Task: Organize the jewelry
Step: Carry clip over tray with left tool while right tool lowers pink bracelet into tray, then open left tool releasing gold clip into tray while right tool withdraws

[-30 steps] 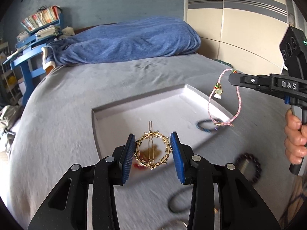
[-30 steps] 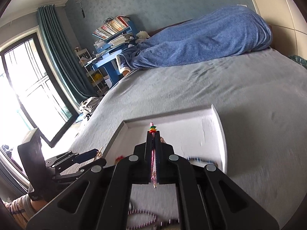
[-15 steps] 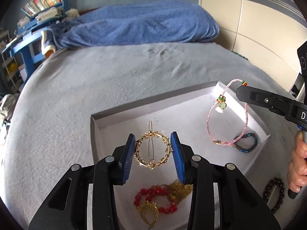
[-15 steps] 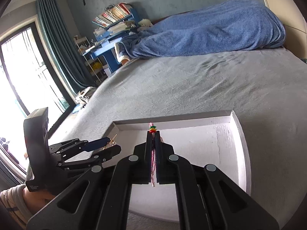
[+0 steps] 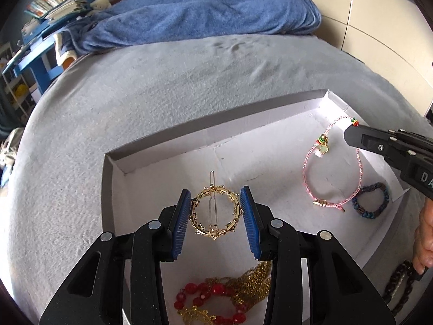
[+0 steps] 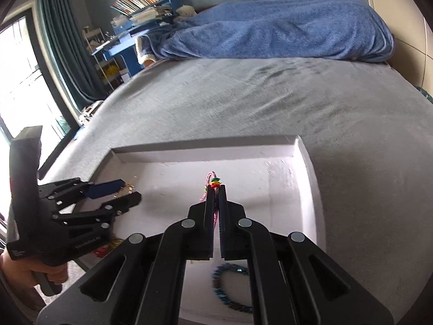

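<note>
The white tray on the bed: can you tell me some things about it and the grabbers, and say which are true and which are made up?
1. The left gripper holds a round gold hair clip between its blue pads. True.
2. The right gripper is wide open and holds nothing. False: its jaws are shut on a thin pink cord bracelet, which hangs from them over the shallow white cardboard tray.
3. A dark blue braided bracelet lies inside the tray. True.
4. The red bead bracelet lies out on the grey bedcover. False: it lies in the tray, beside a gold chain.
5. A dark brown bead bracelet lies outside the tray. True.
</note>
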Demonstrator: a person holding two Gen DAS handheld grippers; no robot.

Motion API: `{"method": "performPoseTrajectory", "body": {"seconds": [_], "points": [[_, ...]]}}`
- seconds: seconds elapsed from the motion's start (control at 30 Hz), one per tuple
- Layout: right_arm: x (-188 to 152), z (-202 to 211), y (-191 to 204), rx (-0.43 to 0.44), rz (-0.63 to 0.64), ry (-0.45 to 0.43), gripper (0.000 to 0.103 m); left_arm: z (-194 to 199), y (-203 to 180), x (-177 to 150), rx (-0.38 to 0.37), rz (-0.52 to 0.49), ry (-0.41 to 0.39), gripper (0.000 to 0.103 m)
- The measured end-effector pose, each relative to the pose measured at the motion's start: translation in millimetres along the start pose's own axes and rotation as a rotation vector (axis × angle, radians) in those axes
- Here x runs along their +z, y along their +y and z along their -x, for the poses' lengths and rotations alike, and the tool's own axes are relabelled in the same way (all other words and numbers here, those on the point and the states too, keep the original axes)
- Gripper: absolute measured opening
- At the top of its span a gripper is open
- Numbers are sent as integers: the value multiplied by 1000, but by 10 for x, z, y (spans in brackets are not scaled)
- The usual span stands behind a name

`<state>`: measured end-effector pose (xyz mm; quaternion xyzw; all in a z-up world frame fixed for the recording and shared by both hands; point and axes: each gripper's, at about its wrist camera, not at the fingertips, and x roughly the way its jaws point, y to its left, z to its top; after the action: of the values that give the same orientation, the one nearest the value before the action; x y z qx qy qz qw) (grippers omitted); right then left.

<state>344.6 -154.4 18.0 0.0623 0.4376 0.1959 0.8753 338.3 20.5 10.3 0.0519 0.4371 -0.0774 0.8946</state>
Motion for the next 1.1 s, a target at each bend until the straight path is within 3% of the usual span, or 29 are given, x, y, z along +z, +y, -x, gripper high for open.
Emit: {"method": "performPoseTrajectory", "body": {"seconds": [0.33,0.4,0.43,0.5,0.53,0.73,0.9,1.1], "points": [[-53,-117,-175,-4,-44,33,3,-50,-16,11,18,-2,33,40],[-58,-130,-181,-8,-42,39,4,-47,-16,12,20,1,34,46],[-57,-133,-183,-15,-40,42,8,-39,-20,18,25,-1,29,51],[-49,-113,-191,-21,-39,35,27,-3,-36,27,27,-8,15,57],[-37,-97,-194,-23,-39,28,30,13,-43,29,27,-12,7,61],[14,50,-162,-41,-10,-20,46,269,-61,-9,22,-9,-74,77],[36,187,-96,-54,26,-57,58,590,-5,-80,25,32,-157,84],[-16,376,11,-66,79,-92,70,922,71,-295,15,80,-204,88]]}}
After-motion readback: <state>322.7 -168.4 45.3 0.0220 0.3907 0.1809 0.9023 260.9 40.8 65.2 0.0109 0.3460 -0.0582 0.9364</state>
